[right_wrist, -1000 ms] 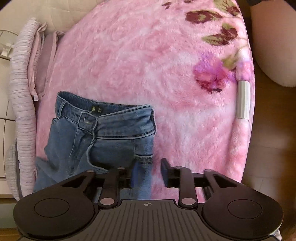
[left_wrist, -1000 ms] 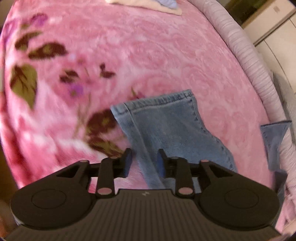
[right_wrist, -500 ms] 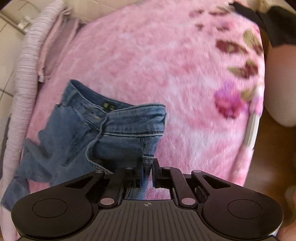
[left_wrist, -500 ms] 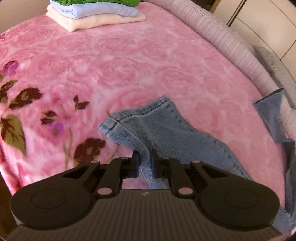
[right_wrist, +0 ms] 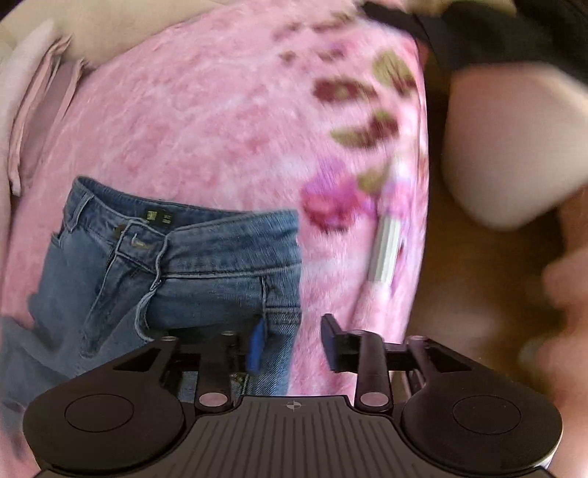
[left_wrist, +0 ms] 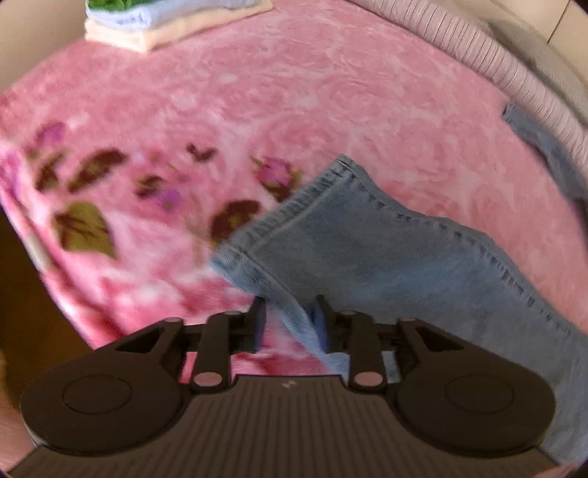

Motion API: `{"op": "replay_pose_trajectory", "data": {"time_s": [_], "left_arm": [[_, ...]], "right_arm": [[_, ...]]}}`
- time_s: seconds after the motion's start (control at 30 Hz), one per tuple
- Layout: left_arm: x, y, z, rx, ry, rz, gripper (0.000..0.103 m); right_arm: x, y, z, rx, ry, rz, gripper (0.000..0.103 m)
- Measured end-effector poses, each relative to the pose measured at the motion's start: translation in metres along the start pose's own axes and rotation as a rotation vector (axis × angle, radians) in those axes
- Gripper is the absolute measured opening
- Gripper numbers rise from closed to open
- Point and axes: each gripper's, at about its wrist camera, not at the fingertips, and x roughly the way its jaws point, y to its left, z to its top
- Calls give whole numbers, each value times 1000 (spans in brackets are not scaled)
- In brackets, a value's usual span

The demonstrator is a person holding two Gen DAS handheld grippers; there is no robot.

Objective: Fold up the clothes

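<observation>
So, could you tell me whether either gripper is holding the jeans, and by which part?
Neither: the left gripper opens around the jeans leg edge; the right gripper opens at the waist side.

I'm seeing open pink blanket (left_wrist: 330, 92) stretching ahead; the folded stack (left_wrist: 165, 22) is blocking the far corner, the ribbed cushion (left_wrist: 496, 62) is bounding one side, jeans (left_wrist: 386, 257) lying nearest.

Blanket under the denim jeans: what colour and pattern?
Pink plush blanket with dark floral print, clearest in the left wrist view.
</observation>
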Motion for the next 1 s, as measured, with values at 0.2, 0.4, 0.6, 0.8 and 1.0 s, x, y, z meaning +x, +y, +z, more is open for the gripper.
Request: {"op": "replay_pose_trajectory", "data": {"time_s": [0.2, 0.4, 0.6, 0.8, 1.0], "left_arm": [[-27, -17, 17, -107, -28, 33, 21], [11, -121, 27, -33, 25, -112, 21], [47, -220, 40, -22, 65, -283, 22], [80, -284, 66, -25, 81, -381, 25], [116, -334, 87, -17, 108, -435, 27]], "right_arm": [[-33, 37, 6, -12, -168, 33, 39], [25, 94, -8, 63, 147, 364, 39], [71, 147, -33, 211, 372, 511, 39], [102, 183, -57, 456, 470, 581, 46], [122, 222, -103, 600, 566, 590, 57]]}}
